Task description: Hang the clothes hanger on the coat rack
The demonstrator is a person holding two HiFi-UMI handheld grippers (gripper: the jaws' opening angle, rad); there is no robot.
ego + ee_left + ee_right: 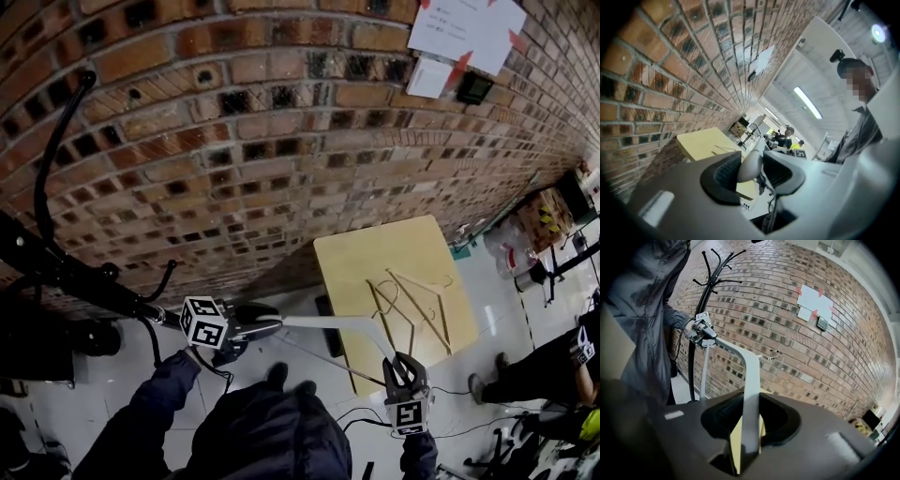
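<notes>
A white clothes hanger [328, 322] is carried level between both grippers, below and in front of me. My left gripper [267, 323] is shut on its rounded left end [750, 165], which fills the gap between the pads. My right gripper [398, 361] is shut on the other arm [750, 380], which runs up between its pads. The right gripper view also shows the left gripper [704, 333] holding the far end and the hanger's hook [776, 352] against the bricks. The black coat rack [56, 267] stands at the left, just behind the left gripper, with its curved hooks [701, 291] high up.
A brick wall runs close ahead, with papers [464, 33] taped to it. A yellow table [375, 248] stands to the right with more hangers [412, 305] lying on it. Another person [562, 366] stands at the far right among cables and equipment.
</notes>
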